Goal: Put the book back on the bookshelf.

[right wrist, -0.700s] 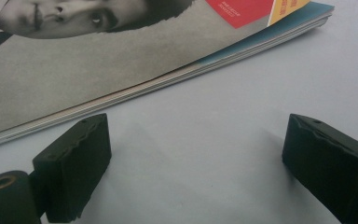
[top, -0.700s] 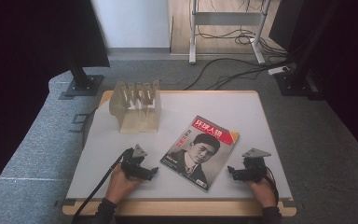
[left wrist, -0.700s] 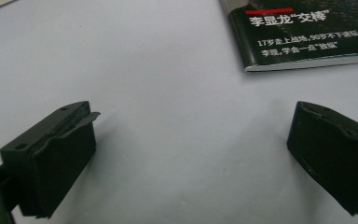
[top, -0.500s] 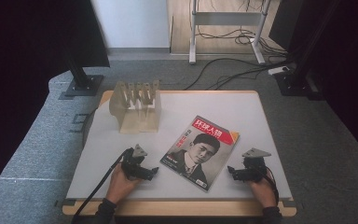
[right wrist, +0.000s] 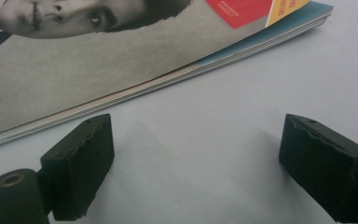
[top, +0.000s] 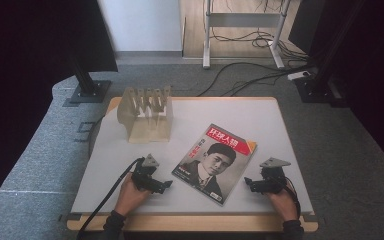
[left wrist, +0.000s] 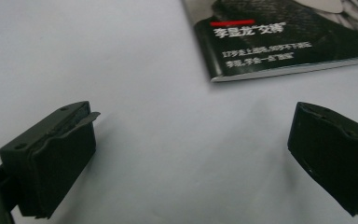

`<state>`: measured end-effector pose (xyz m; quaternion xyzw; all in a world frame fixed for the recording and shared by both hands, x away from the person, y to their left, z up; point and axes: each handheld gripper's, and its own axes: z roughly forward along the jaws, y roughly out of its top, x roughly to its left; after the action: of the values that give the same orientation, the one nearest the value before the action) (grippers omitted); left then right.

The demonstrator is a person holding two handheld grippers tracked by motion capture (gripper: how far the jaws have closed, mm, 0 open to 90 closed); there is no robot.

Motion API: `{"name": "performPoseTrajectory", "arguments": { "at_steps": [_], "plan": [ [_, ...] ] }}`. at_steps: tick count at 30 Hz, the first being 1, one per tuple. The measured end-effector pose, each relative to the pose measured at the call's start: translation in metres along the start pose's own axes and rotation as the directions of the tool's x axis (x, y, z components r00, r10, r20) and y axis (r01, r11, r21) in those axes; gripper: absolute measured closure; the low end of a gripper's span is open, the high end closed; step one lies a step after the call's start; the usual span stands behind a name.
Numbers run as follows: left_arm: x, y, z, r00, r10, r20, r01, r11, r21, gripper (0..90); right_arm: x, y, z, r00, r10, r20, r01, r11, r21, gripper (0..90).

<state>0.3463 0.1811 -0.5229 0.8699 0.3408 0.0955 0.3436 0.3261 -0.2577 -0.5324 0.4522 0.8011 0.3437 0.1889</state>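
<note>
Both grippers, left [top: 166, 185] and right [top: 248, 183], jaws spread and empty, flank the magazine [top: 215, 161], probably poised to lift it.

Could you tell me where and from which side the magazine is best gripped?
Probably by its long open edge. The magazine lies flat on the table, so only the edges offer a bite. The right claw, jaws open, already faces that edge, where the pages look slightly lifted; slide one jaw under from that side.
</note>
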Motion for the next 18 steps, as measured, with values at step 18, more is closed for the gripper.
{"name": "performPoseTrajectory", "arguments": {
  "at_steps": [18],
  "plan": [
    [-0.004,0.027,0.002,0.9963,0.086,0.006,-0.086,0.9963,0.0,0.0,-0.002,0.027,-0.003,0.9992,-0.04,-0.008,0.04,0.999,-0.031,0.5]
  ]
}}
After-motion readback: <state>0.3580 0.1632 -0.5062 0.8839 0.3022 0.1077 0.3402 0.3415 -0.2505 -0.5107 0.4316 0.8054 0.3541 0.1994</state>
